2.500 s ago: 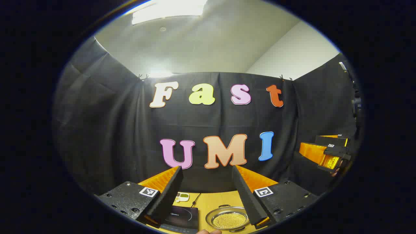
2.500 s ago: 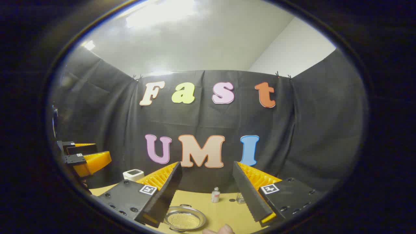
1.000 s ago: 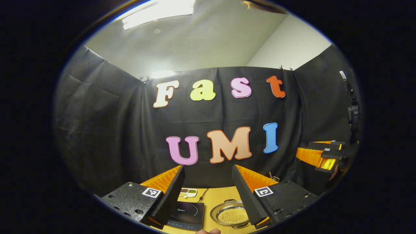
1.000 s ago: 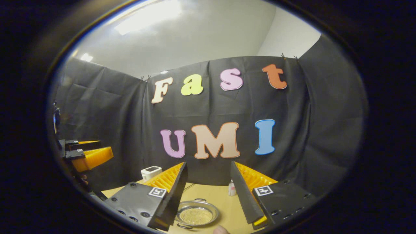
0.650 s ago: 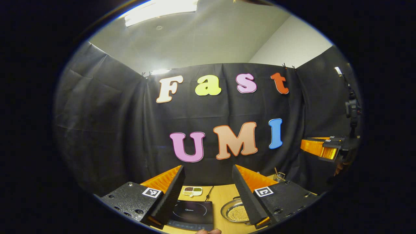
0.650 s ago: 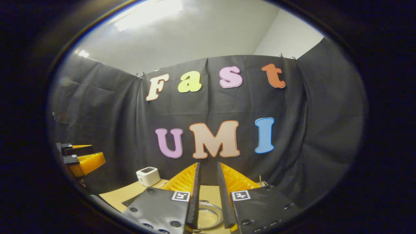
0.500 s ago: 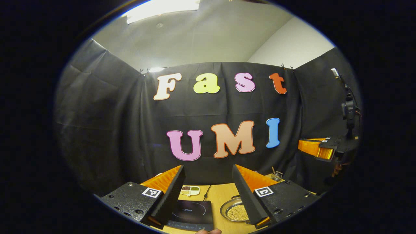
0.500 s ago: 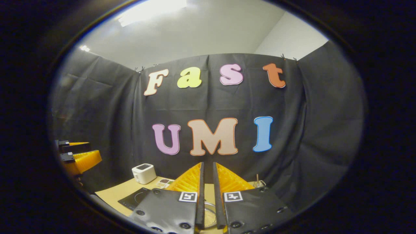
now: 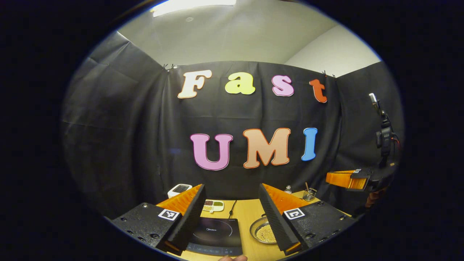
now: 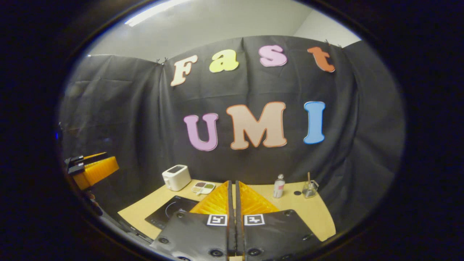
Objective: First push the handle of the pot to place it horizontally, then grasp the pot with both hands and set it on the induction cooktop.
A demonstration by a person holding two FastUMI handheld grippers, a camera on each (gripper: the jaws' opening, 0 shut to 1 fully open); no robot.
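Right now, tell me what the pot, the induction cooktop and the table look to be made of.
Pot: likely stainless steel, judging by its shiny silvery rim; it holds small yellowish beads. Induction cooktop: a flat, glossy black slab, probably glass, with a faint ring marking. Table: a matte, pale yellowish top, wood or wood-look laminate; the grain is too small to tell.

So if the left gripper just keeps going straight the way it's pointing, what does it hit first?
Likely the table, between the induction cooktop and the pot. The left gripper is open and held above them; depth is unclear, so its fingers may clip either.
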